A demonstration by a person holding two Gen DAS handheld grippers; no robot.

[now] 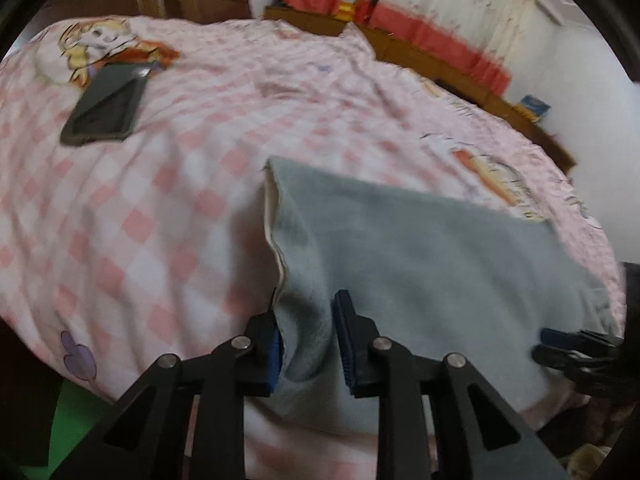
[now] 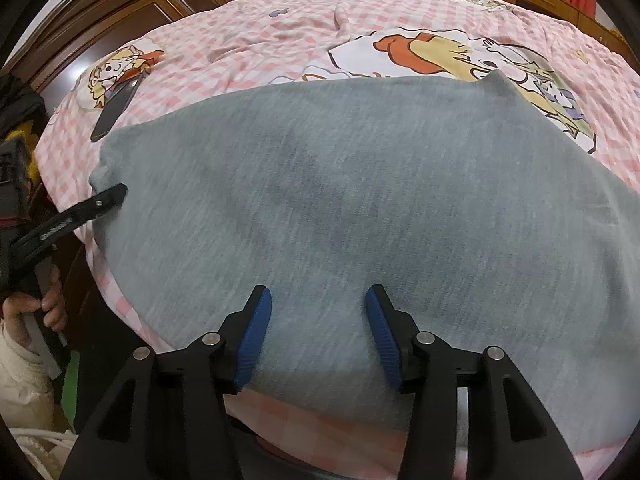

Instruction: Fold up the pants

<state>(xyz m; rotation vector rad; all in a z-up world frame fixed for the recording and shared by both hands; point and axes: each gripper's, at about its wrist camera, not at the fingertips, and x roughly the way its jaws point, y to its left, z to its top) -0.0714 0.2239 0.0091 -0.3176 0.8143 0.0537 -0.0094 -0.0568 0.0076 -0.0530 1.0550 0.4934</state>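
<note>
Grey pants (image 1: 420,248) lie folded flat on the pink checked bed sheet (image 1: 160,200), near the bed's front edge. My left gripper (image 1: 306,312) is shut on a bunched fold at the pants' left edge, with cloth filling the gap between its blue pads. In the right wrist view the pants (image 2: 360,180) spread wide. There my right gripper (image 2: 318,292) stands open over their near edge, pads apart and the cloth flat beneath them. One left gripper finger (image 2: 112,196) shows at the pants' left corner. The right gripper (image 1: 560,344) shows at the pants' right end.
A dark phone (image 1: 104,108) lies on the sheet at the far left, also the phone (image 2: 116,108) beyond the pants. A wooden wardrobe (image 2: 120,12) stands behind the bed. A person's hand (image 2: 36,304) holds the left gripper's handle beside the bed edge.
</note>
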